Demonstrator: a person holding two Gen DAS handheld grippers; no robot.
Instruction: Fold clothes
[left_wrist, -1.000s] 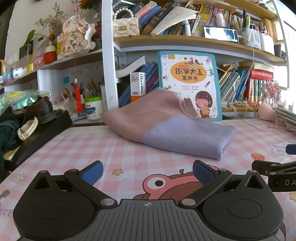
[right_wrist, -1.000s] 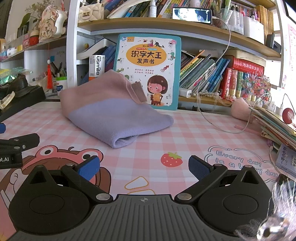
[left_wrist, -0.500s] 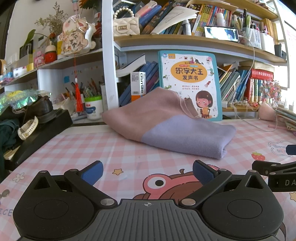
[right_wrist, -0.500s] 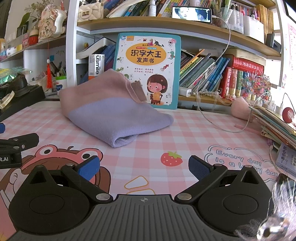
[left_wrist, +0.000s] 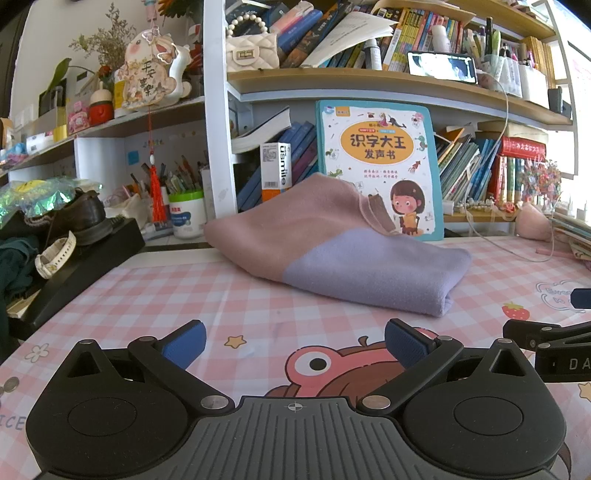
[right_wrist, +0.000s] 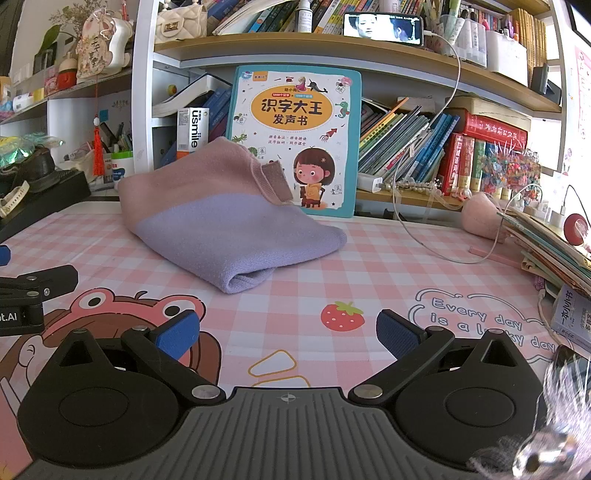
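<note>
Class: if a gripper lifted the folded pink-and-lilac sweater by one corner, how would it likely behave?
The sweater looks like soft knit, so it would probably droop and unfold. Its rounded fold edge suggests bulk but little weight. Pushed across the tablecloth, it would likely bunch.

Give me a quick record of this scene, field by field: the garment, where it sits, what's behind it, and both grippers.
garment: sweater, pink and lilac, folded
surface: checked mat; sweater lies on it
behind: picture book standing upright against the shelf
left hand-held gripper: open, empty, short of the sweater
right hand-held gripper: open, empty, short of the sweater
</note>
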